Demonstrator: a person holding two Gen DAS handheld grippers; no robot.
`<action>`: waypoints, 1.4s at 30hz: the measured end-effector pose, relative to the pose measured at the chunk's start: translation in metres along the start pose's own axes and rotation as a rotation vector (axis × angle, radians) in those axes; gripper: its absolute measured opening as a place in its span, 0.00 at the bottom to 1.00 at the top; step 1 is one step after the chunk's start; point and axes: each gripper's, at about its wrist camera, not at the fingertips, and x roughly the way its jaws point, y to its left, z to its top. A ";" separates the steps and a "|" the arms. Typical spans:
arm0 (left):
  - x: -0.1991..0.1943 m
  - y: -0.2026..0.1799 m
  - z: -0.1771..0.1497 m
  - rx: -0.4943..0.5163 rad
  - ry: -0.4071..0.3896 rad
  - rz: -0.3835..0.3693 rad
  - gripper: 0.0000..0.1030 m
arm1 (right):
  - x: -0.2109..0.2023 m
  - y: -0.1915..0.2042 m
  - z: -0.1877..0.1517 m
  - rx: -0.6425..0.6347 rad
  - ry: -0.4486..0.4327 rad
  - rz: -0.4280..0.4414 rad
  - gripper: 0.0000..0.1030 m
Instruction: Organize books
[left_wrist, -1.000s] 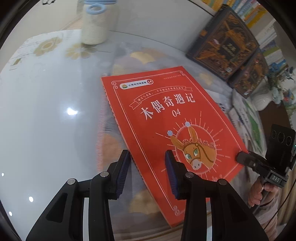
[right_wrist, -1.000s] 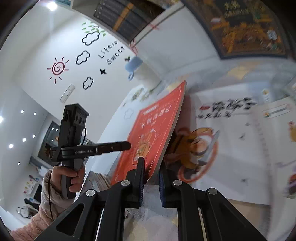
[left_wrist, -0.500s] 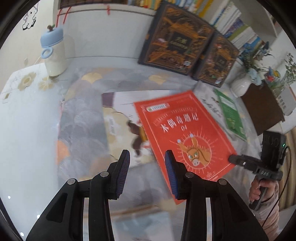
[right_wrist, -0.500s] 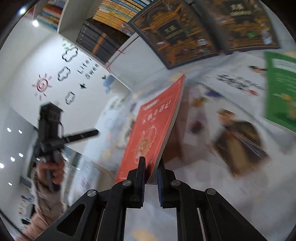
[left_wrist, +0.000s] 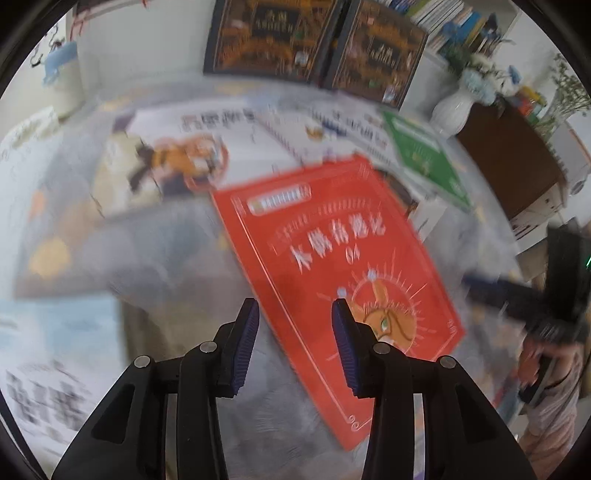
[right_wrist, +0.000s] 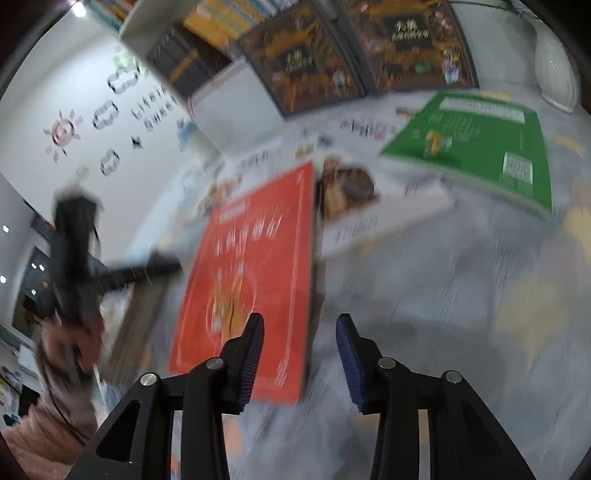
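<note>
The red book with a donkey on its cover lies cover up on the grey tablecloth, partly over white picture books. The right gripper has its jaws opening. The red book's near right corner shows between its fingers, and the pads do not press it. In the left wrist view that gripper appears as a dark blur at the book's right edge. The left gripper hangs over the book's lower left edge, its jaws opening a little with nothing gripped. It is the blurred dark shape in the right wrist view.
A green book lies flat at the back right. Two dark ornate books lean against the shelf wall. A white vase stands at the right, a blue-lidded bottle far left. A person's hand holds the left gripper.
The right gripper's jaws came apart off the red book, which stood on edge in them and now lies cover up. Both cameras swept across the table, bringing the green book and vase closer.
</note>
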 end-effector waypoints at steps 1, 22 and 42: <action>0.007 0.000 -0.004 -0.018 0.009 0.006 0.39 | 0.000 -0.006 0.007 0.004 -0.020 0.017 0.38; -0.015 -0.035 -0.093 0.079 -0.010 -0.034 0.60 | 0.023 0.042 -0.057 -0.072 0.207 0.169 0.42; -0.027 -0.025 -0.128 0.041 -0.142 -0.075 0.37 | 0.022 0.014 -0.084 -0.001 0.156 0.344 0.13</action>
